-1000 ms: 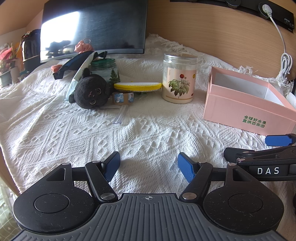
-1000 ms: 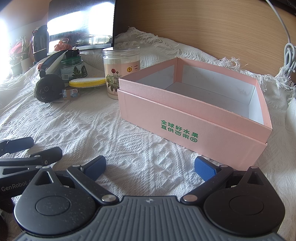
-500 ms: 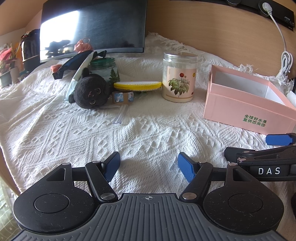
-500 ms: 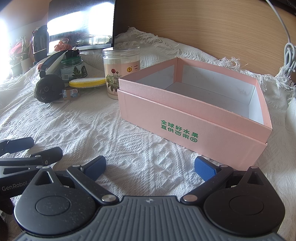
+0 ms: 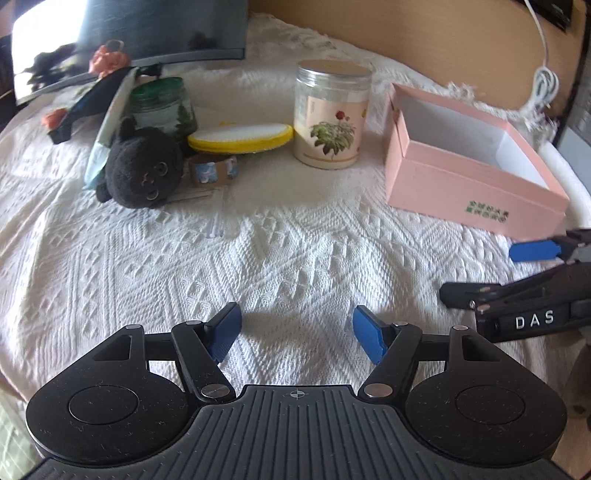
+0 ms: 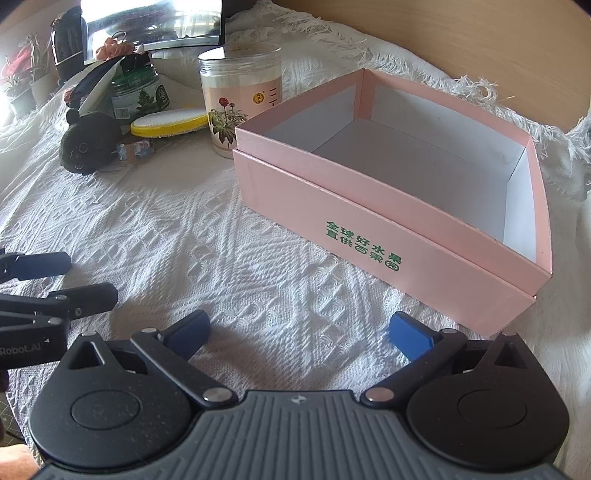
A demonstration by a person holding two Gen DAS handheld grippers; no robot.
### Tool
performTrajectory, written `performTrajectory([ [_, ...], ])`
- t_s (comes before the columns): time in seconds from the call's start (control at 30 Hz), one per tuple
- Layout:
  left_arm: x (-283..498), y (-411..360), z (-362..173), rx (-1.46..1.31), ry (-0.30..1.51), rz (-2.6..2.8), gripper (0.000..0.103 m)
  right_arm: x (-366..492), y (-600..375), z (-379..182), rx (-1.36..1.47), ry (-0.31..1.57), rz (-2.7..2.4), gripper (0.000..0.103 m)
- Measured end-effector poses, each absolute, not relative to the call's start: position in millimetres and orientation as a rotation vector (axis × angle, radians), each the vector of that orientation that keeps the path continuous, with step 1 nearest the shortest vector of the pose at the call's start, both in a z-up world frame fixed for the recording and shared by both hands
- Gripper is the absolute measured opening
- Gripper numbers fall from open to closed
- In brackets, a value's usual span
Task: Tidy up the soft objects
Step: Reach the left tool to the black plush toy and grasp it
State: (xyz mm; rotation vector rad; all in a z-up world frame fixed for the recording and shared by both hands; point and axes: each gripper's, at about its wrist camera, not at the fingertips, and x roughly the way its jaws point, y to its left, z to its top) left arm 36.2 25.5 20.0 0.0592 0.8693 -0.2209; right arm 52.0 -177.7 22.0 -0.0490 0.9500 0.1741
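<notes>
While the left gripper (image 5: 295,334) gapes empty, the black plush (image 5: 142,173) lies well ahead-left.

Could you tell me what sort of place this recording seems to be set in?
Probably a home desk or table, not a lab. A white knitted cloth covers the surface, a monitor stands at the back, and household things sit about: a black plush toy, a flower-label jar, potted plants.
</notes>
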Motion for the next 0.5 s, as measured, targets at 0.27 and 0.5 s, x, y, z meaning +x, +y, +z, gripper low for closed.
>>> performTrajectory([
  [0.27, 67, 60, 31, -0.075, 0.958, -0.304, 0.062, 49, -166, 29, -0.024, 0.919, 0.129, 0.093],
  [0.5, 58, 112, 81, -0.069, 0.679, -0.205, 0.063, 40, -139, 60, 0.0, 0.724, 0.042, 0.093],
])
